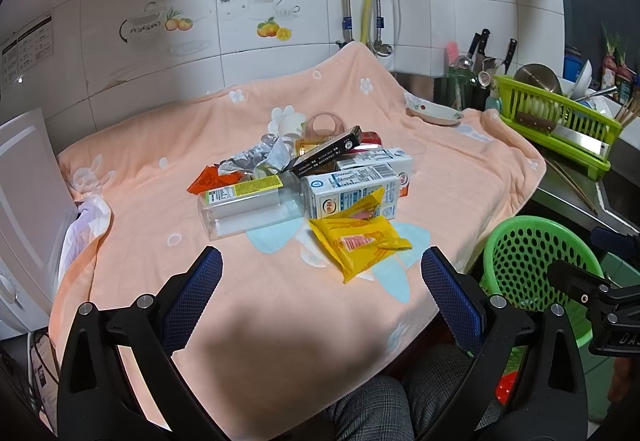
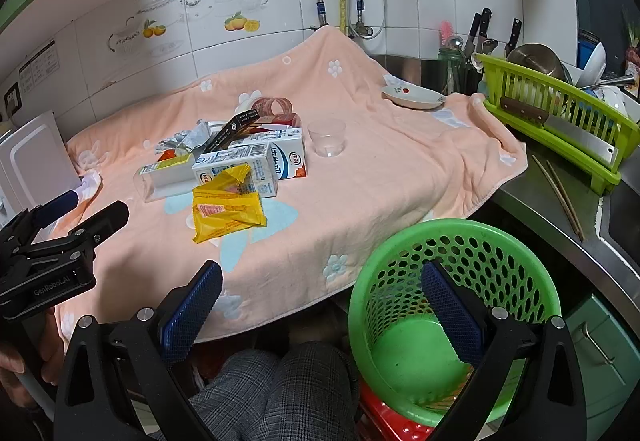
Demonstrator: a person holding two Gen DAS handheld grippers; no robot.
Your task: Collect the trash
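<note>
A pile of trash lies on a peach cloth: a yellow wrapper, white milk cartons, a clear plastic bottle, a black box, an orange wrapper and crumpled foil. A green perforated basket stands below the table's right edge. My left gripper is open and empty, just short of the yellow wrapper. My right gripper is open and empty, over the basket's rim and the cloth's front edge. The pile and a clear cup show in the right wrist view.
A saucer sits at the cloth's far right. A lime dish rack with a cleaver, pots and knives stands on the steel counter to the right, with chopsticks beside it. A white appliance is at the left. Tiled wall behind.
</note>
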